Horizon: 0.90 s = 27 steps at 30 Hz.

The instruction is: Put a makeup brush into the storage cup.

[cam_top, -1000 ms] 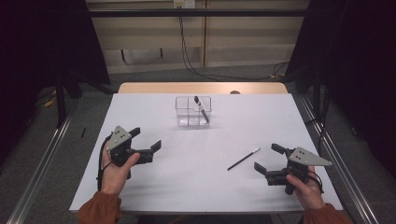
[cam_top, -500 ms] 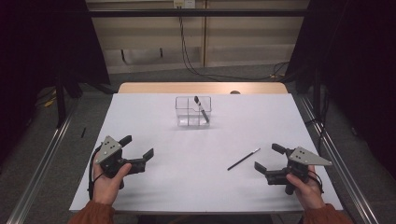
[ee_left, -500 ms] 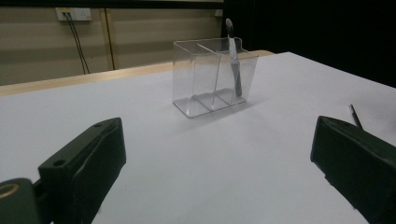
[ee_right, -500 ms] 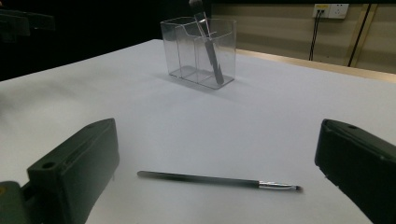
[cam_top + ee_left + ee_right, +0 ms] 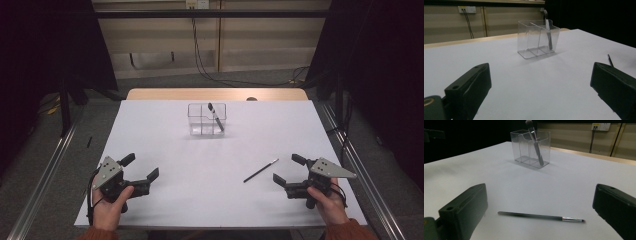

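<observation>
A clear plastic organizer stands at the far middle of the white table, with a dark-tipped makeup brush leaning in its right compartment. A thin black brush lies flat on the table, right of centre. My right gripper is open near the front right edge, its jaws pointing at that thin brush and a little short of it. At the front left my left gripper is open with nothing between its jaws.
A wooden strip runs along the table's far edge. Beyond it are a beige wall with hanging cables and a socket. Metal rails flank both sides of the table, with dark curtains at each side.
My left gripper has drawn back toward the front left edge of the table and stays open. The right gripper and both brushes have not moved.
</observation>
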Each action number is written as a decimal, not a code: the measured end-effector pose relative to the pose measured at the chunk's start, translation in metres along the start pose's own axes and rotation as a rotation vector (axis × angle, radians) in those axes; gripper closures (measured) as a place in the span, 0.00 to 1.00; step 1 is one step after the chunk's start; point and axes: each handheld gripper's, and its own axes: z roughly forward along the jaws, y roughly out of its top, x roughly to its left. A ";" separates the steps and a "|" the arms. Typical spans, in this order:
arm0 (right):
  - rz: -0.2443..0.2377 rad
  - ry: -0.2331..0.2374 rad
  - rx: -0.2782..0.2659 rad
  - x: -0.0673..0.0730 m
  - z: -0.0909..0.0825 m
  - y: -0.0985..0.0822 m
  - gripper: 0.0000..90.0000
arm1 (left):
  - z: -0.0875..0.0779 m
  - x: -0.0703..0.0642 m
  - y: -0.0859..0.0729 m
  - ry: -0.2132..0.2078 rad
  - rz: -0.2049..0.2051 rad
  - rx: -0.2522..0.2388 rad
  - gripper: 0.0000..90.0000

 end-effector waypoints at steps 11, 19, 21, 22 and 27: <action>-0.008 0.009 0.001 -0.001 -0.001 0.001 0.00 | -0.002 -0.002 -0.003 0.003 0.022 0.008 0.03; -0.013 0.016 0.012 -0.001 -0.001 0.004 0.00 | -0.002 0.000 -0.006 -0.012 0.020 0.025 0.03; -0.009 0.012 0.012 -0.003 0.001 0.005 0.00 | -0.003 0.002 -0.007 -0.008 0.019 0.025 0.03; -0.006 0.011 0.015 -0.003 0.001 0.006 0.01 | -0.003 0.002 -0.007 -0.006 0.018 0.023 0.03; -0.003 0.000 0.010 -0.005 0.005 0.010 0.01 | -0.008 -0.001 -0.008 -0.019 0.026 0.021 0.03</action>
